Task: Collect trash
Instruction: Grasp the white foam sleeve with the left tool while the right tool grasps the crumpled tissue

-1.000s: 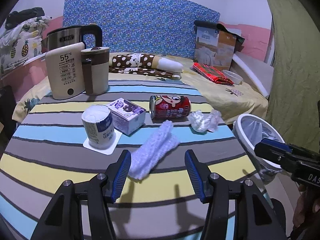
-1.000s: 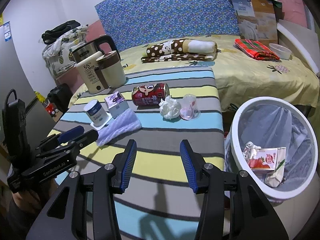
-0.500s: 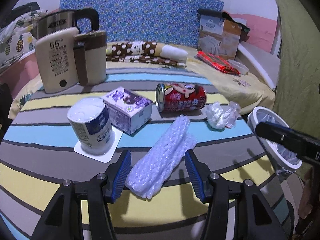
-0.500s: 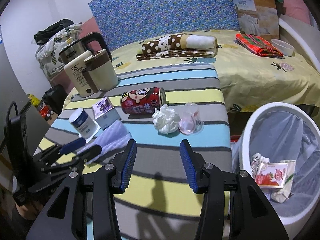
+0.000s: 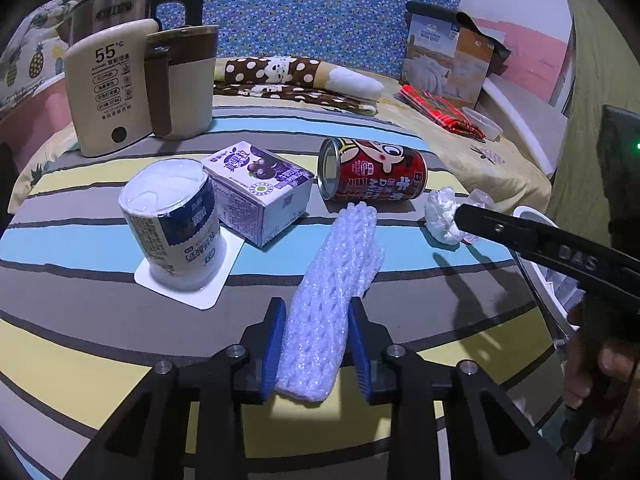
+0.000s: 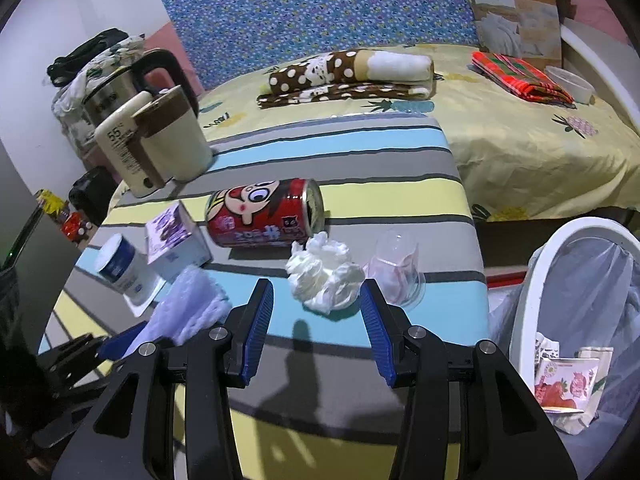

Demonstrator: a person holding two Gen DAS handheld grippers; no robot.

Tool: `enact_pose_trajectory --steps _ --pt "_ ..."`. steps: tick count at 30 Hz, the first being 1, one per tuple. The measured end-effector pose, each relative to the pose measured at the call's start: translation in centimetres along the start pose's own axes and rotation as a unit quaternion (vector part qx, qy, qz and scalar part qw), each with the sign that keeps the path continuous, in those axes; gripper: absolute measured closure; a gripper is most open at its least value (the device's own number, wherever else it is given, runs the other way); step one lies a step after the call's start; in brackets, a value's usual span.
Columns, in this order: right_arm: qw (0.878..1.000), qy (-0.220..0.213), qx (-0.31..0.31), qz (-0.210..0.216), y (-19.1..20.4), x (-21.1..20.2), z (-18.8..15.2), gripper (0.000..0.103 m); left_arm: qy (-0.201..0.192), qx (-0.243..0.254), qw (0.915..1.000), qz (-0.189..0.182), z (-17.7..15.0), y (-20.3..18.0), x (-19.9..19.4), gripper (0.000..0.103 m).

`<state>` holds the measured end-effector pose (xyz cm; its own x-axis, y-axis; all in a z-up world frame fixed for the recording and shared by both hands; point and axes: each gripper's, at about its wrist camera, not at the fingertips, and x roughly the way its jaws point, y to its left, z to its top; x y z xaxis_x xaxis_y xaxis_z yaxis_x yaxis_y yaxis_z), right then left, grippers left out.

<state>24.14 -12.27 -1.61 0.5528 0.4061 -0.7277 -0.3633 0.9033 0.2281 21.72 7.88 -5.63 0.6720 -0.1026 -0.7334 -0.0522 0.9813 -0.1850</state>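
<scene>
My left gripper was down on the striped table and its jaws were closing — the white foam sleeve lay between the blue pads, and the pads already touched its sides at the near end. The rest of the sleeve ran away from me across the cloth, its far tip close to the red can, which lay on its side. Left of the sleeve I had the yoghurt cup upside down on its peeled lid, and just behind it the purple carton. The two kettles stood at the far left corner.

My right gripper hung over the near edge of the table with its jaws spread and nothing between them. Just ahead of the tips sat the crumpled tissue, and beside it, to the right, a clear plastic cup tipped on its side — touching the tissue or not, I could not tell. The can lay just behind the tissue. From the left camera I saw that gripper's black finger reaching in from the right, its tip at the tissue.

The bin stood off the right end of the table, lined with a bag, with a few wrappers in the bottom. Behind it all was the bed.
</scene>
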Motion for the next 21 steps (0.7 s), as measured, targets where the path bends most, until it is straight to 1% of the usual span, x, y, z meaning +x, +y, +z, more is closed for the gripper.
enact_pose_trajectory --steps 5,6,7,12,21 --pt "1.0 0.004 0.005 -0.004 -0.07 0.55 0.21 0.057 -0.001 -0.01 0.9999 -0.009 -0.11 0.43 -0.13 0.073" --pt "1.0 0.005 0.008 -0.004 -0.03 0.67 0.22 0.061 0.0 -0.011 0.9999 -0.01 -0.06 0.53 -0.09 0.073" --pt "1.0 0.006 0.01 -0.002 -0.09 0.79 0.21 0.068 0.0 -0.012 0.9999 -0.011 -0.06 0.56 -0.1 0.073" --pt "1.0 0.005 0.016 -0.006 -0.34 0.92 0.28 0.085 -0.001 -0.012 0.9999 -0.012 -0.03 0.57 -0.13 0.074" --pt "1.0 0.001 0.022 0.011 -0.4 0.19 -0.02 0.088 -0.008 -0.017 0.9998 -0.006 -0.44 0.51 -0.93 0.076"
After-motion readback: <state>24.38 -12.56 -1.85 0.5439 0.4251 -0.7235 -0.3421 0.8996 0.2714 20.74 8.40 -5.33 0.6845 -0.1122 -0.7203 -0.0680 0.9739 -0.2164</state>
